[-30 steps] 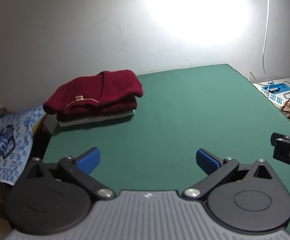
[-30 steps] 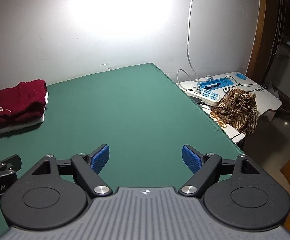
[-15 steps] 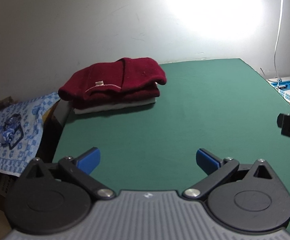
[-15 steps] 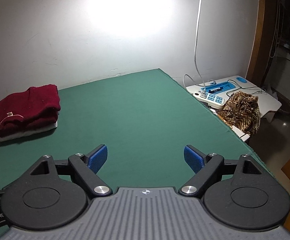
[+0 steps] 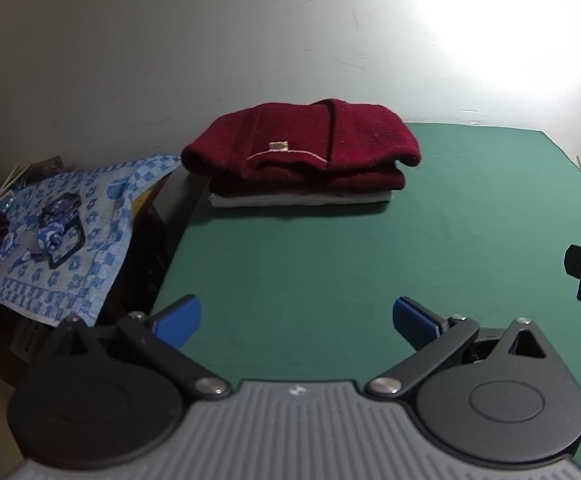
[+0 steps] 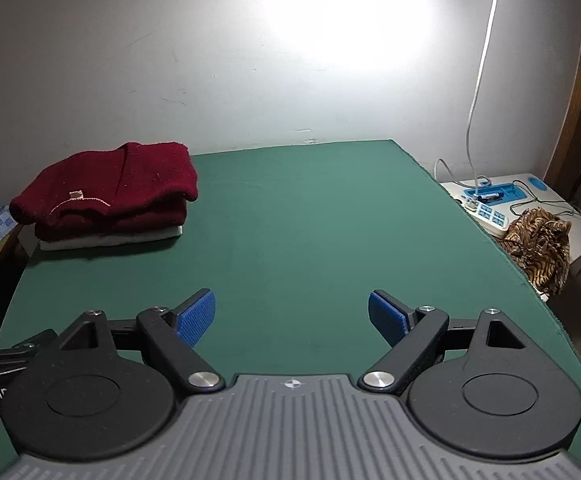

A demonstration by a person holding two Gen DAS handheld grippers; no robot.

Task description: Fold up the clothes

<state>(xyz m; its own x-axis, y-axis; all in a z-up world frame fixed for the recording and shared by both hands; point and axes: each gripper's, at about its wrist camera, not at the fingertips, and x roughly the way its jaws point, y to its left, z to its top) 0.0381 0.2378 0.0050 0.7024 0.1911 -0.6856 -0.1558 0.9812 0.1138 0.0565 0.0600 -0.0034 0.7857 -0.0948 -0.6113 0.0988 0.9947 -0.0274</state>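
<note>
A folded dark red sweater (image 5: 302,152) (image 6: 106,196) lies on top of a folded white garment (image 5: 298,199) (image 6: 110,239) at the far left corner of the green table (image 5: 350,264) (image 6: 310,232). My left gripper (image 5: 296,318) is open over the table's near left part, well short of the stack, nothing between its blue pads. My right gripper (image 6: 290,316) is open too, hovering empty over the near middle of the table. A tiger-striped cloth (image 6: 538,248) hangs off a white side table (image 6: 570,220) to the right.
A blue patterned cloth (image 5: 74,224) with a small dark bundle on it covers a surface left of the table. A blue and white power strip (image 6: 490,204) with a white cable sits on the side table. A white wall backs the table.
Both grippers have swung left: the red stack has shifted rightward and grown larger in both views. The jaws have stayed open and empty.
</note>
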